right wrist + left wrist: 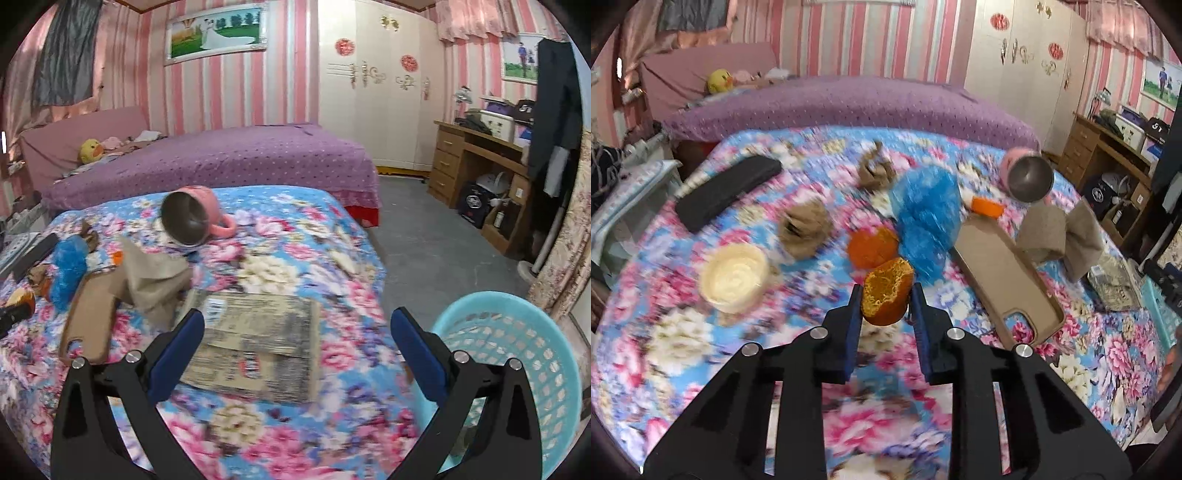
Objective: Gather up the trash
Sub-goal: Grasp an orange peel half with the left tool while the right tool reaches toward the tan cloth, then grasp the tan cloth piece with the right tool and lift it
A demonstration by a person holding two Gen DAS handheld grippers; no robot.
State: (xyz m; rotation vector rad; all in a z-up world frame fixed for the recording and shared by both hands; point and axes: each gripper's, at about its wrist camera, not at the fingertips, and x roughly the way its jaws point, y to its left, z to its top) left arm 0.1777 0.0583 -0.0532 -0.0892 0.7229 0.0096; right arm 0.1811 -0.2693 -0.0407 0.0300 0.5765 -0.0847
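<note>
The left gripper (886,295) is clamped on one piece of orange peel (886,295), pith side up, raised above the floral bedspread (683,343). The right gripper (297,332) stands wide with nothing between its fingers, above one flattened cardboard box (258,343) that lies near the bed's right edge. One pale blue mesh basket (517,369) stands off that right edge, just beside the bed.

Two more orange peel pieces lie on the bedspread: a rounded one (873,246) just beyond the held piece and a small one (987,207) farther back. One blue plastic bag (927,221) lies between them. Two crumpled brown paper balls (803,230) (874,170) lie left of the bag. Also there: one cream round cup (735,275), one black case (727,190) near the left edge, one tan phone case (1008,280), one folded brown paper bag (1060,236), and one pink mug (1028,178) on its side.
</note>
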